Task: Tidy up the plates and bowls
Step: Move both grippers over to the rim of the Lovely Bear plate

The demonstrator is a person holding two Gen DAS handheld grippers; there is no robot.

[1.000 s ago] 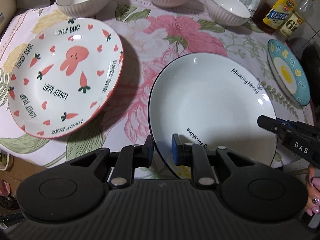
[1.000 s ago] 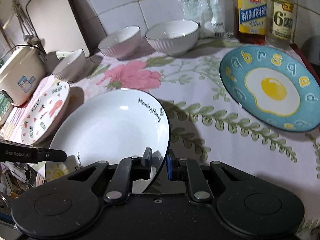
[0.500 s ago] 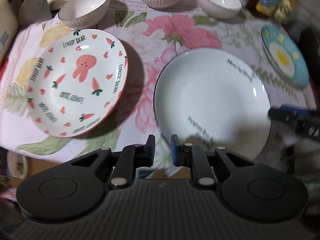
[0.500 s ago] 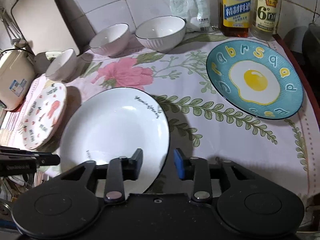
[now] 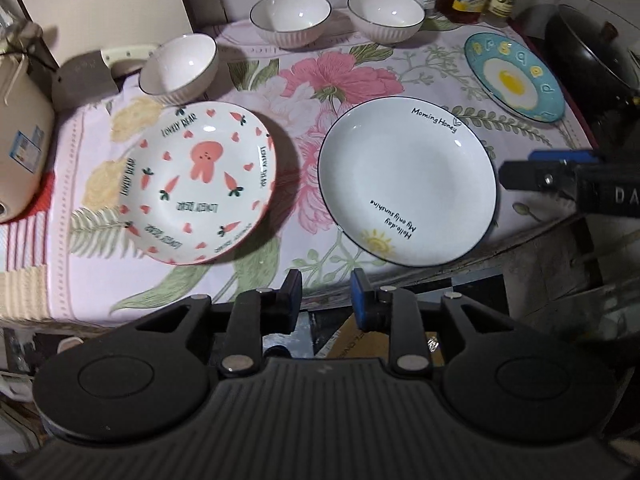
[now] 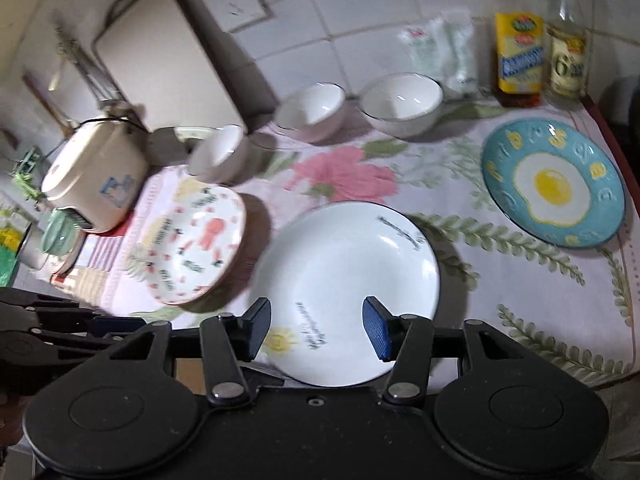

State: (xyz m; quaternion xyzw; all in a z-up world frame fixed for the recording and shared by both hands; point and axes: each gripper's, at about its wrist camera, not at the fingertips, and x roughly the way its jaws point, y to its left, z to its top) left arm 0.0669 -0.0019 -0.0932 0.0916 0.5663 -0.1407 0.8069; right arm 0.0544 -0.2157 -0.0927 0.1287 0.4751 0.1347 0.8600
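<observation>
A white plate (image 5: 408, 184) with black lettering and a sun lies flat on the flowered cloth, its near rim over the counter edge. Left of it sits the rabbit-and-carrot plate (image 5: 196, 180); a blue fried-egg plate (image 5: 514, 76) lies far right. Three white ribbed bowls (image 5: 290, 18) (image 5: 386, 14) (image 5: 180, 68) stand at the back. My left gripper (image 5: 326, 296) hangs above the counter's front edge, jaws opening, nothing between them. My right gripper (image 6: 316, 330) is raised over the white plate (image 6: 348, 288), jaws opening wide, pads clear of it. Its tip (image 5: 560, 178) shows at the right in the left wrist view.
A rice cooker (image 6: 96, 178) and a cutting board (image 6: 160, 56) stand at the back left. Two bottles (image 6: 520, 60) and a bag lean on the tiled wall. A dark wok (image 5: 592, 60) sits beyond the cloth's right edge. Boxes lie below the counter front.
Both grippers let go of the white plate's near rim, opened and rose up and back. The plate stays flat on the cloth, and more of the counter shows.
</observation>
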